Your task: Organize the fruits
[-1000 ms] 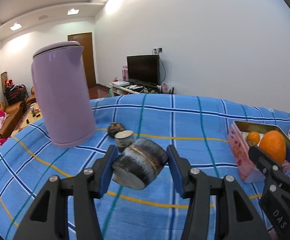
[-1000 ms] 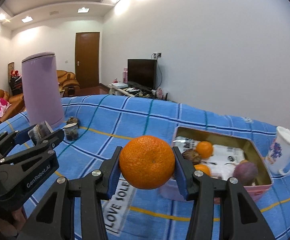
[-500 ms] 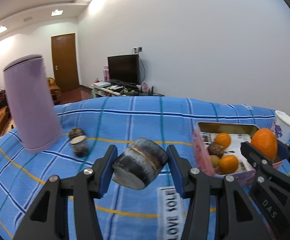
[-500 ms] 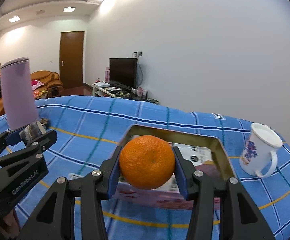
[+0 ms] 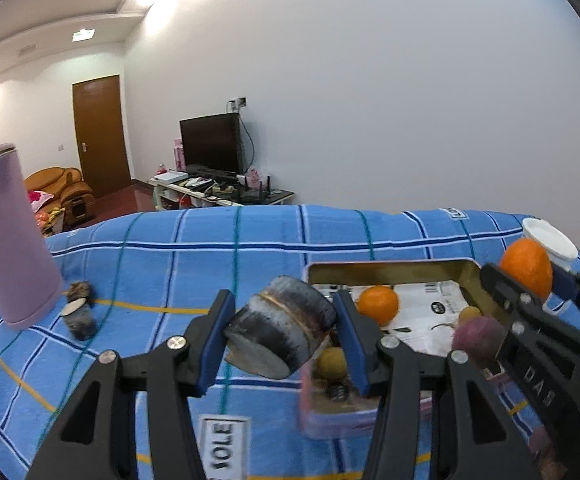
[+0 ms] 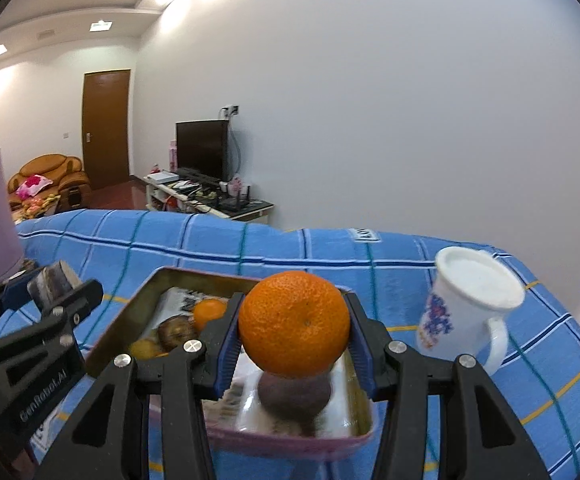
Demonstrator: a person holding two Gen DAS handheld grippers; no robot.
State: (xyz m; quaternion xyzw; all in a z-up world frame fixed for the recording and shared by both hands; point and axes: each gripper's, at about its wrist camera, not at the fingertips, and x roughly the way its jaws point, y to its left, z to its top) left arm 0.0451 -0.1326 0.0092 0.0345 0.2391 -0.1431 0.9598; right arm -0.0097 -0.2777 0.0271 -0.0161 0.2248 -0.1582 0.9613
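Both jaws clamped: orange (image 6: pixel 294 323), dark chunk (image 5: pixel 280 326).

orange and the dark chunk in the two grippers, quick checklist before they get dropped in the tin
1. Right gripper clamped on the orange: ok.
2. Left gripper clamped on the dark chunk: ok.
3. Orange over the open tin: ok, with a purple fruit directly below it.
4. Chunk over the tin: not ok, it hangs at the tin's near left corner, mostly over the cloth.
5. Free room in the tin: ok, bare paper shows between the fruits.
6. Mug clear of the drop: ok, it stands beside the tin.
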